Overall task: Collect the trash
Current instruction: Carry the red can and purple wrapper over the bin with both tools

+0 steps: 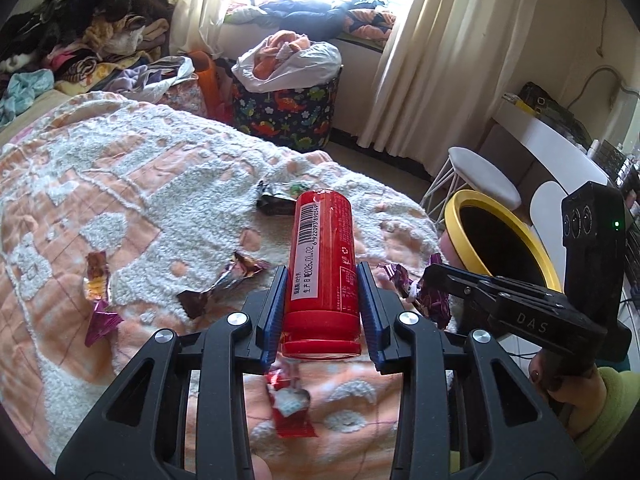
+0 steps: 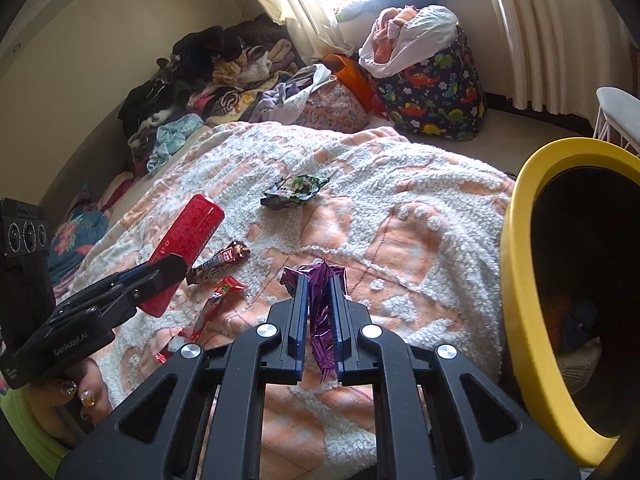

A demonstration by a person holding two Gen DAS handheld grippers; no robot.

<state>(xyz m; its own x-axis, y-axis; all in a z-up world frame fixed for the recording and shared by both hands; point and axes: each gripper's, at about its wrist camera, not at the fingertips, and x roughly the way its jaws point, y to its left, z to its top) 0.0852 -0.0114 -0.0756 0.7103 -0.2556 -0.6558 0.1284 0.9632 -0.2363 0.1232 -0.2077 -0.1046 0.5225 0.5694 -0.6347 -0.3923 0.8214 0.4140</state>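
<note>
Both the left gripper point(image 1: 323, 312) and the right gripper point(image 2: 319, 312) are matte black linkages with round silver screw heads and blue ribbed pads point(image 1: 276, 312) lining their jaws. Seen from the opposite cameras, one body bears "DAS", the other "GenRobot.AI", each carrying a three-lens box. The hands point(image 2: 76, 396) show lime-green sleeves; the left has decorated, glittery nails.
</note>
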